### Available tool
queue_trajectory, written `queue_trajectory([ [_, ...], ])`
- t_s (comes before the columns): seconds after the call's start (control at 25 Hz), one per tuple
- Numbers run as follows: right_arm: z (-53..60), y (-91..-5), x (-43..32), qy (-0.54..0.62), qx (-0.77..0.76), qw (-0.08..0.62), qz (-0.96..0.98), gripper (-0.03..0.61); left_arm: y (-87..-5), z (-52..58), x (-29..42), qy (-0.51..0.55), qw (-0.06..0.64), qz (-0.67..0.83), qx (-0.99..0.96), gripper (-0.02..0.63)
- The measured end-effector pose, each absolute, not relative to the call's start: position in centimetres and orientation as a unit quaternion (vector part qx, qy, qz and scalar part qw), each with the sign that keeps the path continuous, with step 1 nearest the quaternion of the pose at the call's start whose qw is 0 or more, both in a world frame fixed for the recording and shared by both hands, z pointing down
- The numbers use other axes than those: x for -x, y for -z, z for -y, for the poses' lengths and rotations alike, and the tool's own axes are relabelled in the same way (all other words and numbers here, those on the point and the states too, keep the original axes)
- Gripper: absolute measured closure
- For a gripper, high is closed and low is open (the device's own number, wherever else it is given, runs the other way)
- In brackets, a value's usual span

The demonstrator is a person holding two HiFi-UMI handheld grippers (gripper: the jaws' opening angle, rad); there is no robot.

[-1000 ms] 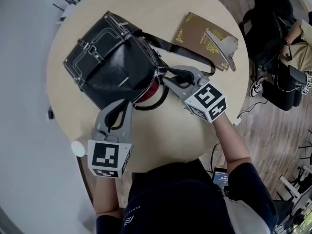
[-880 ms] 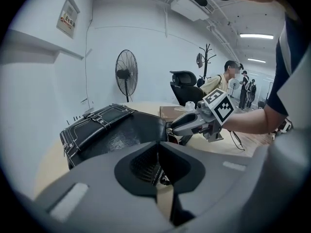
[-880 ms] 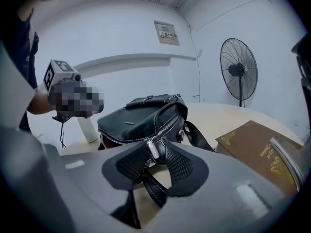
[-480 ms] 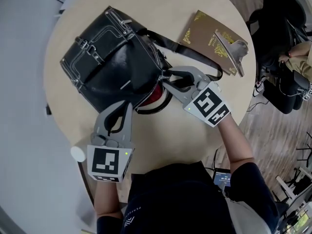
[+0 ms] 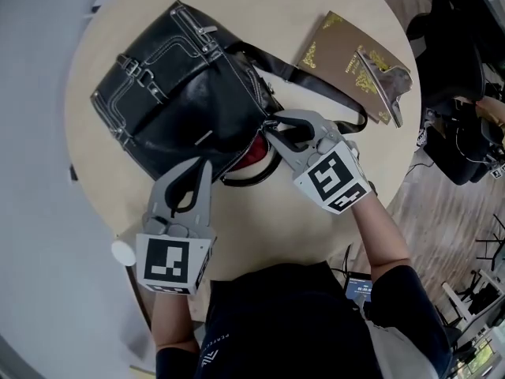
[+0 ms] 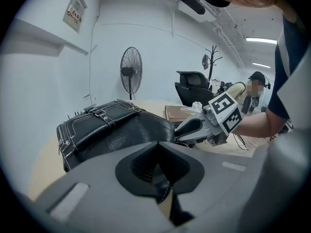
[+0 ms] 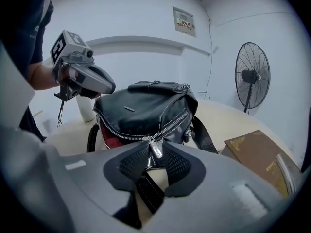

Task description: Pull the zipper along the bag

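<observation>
Black leather, stitched in white: the bag (image 5: 181, 109) lies on its side on the round counter (image 5: 260, 219), close in front of the person, with a brown book (image 5: 347, 54) just beyond its strap (image 5: 316, 93).

As I read it, the job is at the setting-up stage and the pull itself has not begun. The zipper (image 7: 131, 134) stands open, its two rows of teeth spreading apart from the slider, and red lining (image 5: 251, 155) shows through the gap. The whole run of the zipper looks left to do.

The left hand-held gripper (image 5: 203, 166) is fully closed, pinching a stitched edge of the bag at the near corner, which should steady the bag against the tug. The right hand-held gripper (image 5: 272, 126) sits at the other end of the mouth. Its jaws have just been closing and the silver zipper pull (image 7: 155, 149) hangs between them. I cannot see the pads pressing on it yet, so I take it as framed, not gripped.

The bag's buckled side faces up and away from the person, and its zippered mouth points toward the person. The zipper's long axis runs along that near edge, from the left hand-held gripper at lower left to the right one at upper right in the head view, so the travel should follow that line.
</observation>
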State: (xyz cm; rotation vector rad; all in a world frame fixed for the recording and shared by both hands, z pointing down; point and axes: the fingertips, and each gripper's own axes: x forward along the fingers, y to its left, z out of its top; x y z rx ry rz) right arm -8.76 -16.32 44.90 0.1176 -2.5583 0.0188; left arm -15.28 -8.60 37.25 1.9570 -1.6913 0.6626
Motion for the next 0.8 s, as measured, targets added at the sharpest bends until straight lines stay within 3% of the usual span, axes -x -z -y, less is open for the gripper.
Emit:
queue_trajectory([
  [0.8, 15.2, -43.7, 7.6, -0.027, -0.081, 0.277, 0.957, 0.531, -37.5, 7.1, 15.0, -0.247, 0.229, 0.614, -0.714, 0.594],
])
